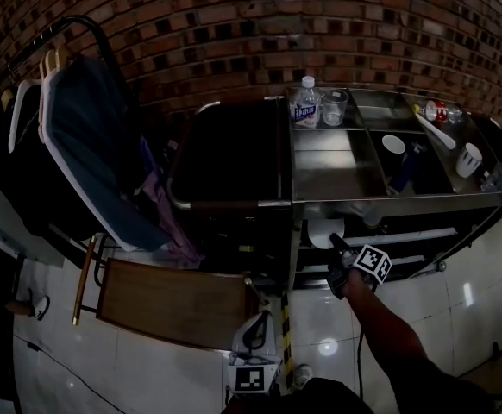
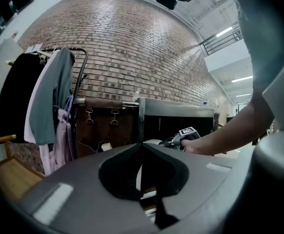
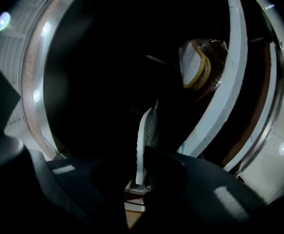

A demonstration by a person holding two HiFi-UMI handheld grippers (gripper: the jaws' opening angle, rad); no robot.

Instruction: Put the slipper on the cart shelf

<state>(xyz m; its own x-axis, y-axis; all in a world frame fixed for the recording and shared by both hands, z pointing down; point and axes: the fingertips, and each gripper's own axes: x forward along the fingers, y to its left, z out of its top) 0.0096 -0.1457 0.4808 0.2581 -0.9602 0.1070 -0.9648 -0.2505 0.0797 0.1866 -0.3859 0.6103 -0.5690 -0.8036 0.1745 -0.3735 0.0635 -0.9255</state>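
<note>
In the head view my right gripper (image 1: 337, 245) reaches under the top of the metal cart (image 1: 337, 175), shut on a white slipper (image 1: 324, 231) at the mouth of the dark lower shelf (image 1: 406, 235). The right gripper view shows the slipper (image 3: 146, 140) edge-on between the jaws, pointing into the dark shelf space. My left gripper (image 1: 253, 339) hangs low near the floor, away from the cart. In its own view the left gripper (image 2: 141, 152) has its jaws together with nothing seen between them. That view also catches the right gripper (image 2: 178, 140) beside the cart.
A clothes rack with hung garments (image 1: 78, 145) stands at the left, with a wooden board (image 1: 173, 300) on the floor below. On the cart top are a water bottle (image 1: 305, 102), a clear cup (image 1: 334, 106) and a white cup (image 1: 393, 145). Inside the shelf sits a tape roll (image 3: 195, 67).
</note>
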